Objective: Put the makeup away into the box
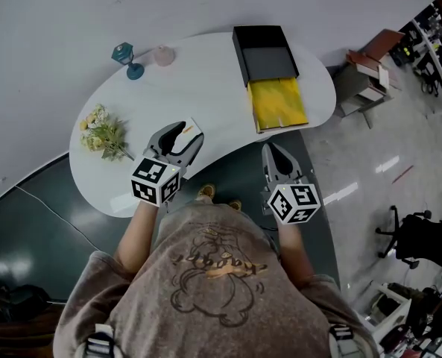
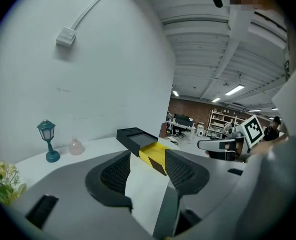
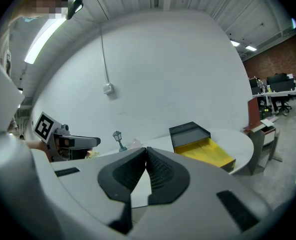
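Yellow box drawer (image 1: 278, 103) reaches the white table (image 1: 198, 80) near edge.

Counter (image 1: 206, 73): 1, white.
Box (image 1: 264, 60): 1, black, with 1 yellow tray.
Lantern (image 1: 125, 57): 1, teal.
Pink bottle (image 1: 164, 56): 1.
Flower bunch (image 1: 101, 134): 1.
Small white item (image 1: 194, 125): 1, kind unclear.
Grippers: 2, namely left hand-held gripper (image 1: 187, 131) and right hand-held gripper (image 1: 270, 149).
Office chair (image 1: 418, 239): 1, on the floor.
Person (image 1: 213, 274): 1.
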Tool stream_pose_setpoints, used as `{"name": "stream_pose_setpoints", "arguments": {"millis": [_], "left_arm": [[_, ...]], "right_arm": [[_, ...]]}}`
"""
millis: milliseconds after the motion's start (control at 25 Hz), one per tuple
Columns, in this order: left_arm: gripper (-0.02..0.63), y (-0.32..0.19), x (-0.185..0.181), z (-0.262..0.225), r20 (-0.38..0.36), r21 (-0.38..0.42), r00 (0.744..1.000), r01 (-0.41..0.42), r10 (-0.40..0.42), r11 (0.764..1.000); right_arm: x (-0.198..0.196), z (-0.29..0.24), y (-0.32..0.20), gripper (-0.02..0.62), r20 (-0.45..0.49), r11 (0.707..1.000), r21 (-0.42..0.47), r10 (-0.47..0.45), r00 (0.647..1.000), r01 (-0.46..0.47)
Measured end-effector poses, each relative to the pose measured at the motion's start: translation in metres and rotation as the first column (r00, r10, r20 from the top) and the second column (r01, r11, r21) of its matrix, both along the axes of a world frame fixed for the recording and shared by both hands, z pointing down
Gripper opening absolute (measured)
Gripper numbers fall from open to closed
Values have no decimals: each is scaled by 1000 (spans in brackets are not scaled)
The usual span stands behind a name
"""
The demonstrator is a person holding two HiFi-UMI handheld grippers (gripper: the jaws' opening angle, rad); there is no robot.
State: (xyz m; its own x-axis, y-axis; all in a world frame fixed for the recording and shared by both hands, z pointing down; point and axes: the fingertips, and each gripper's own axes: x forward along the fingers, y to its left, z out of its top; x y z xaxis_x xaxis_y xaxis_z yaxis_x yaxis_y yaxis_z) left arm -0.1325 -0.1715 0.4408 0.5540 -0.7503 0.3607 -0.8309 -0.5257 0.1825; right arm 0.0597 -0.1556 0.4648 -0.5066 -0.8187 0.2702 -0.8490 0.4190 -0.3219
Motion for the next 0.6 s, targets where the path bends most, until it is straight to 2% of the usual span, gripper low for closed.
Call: {"name": "stream_pose_setpoints", "arguments": {"millis": [200,360,480,600], "left_arm": [[306,2,1,6,-5,-30,1000,-18,18,999],[354,3,5,10,-1,-58,999,-46,46,997],[382,3,5,24,76,-99,993,-81,89,992],[382,1,5,39,146,-127,980,-115,133,985]], "right_arm": [[2,1,1,3,1,1000,-3,0,1000,0],[3,1,3,3,2,1000,-2,-1,1000,1],[4,0,3,3,4,1000,-1,0,1000,0],[8,1,4,3,4,1000,0,5,1000,-5]]}}
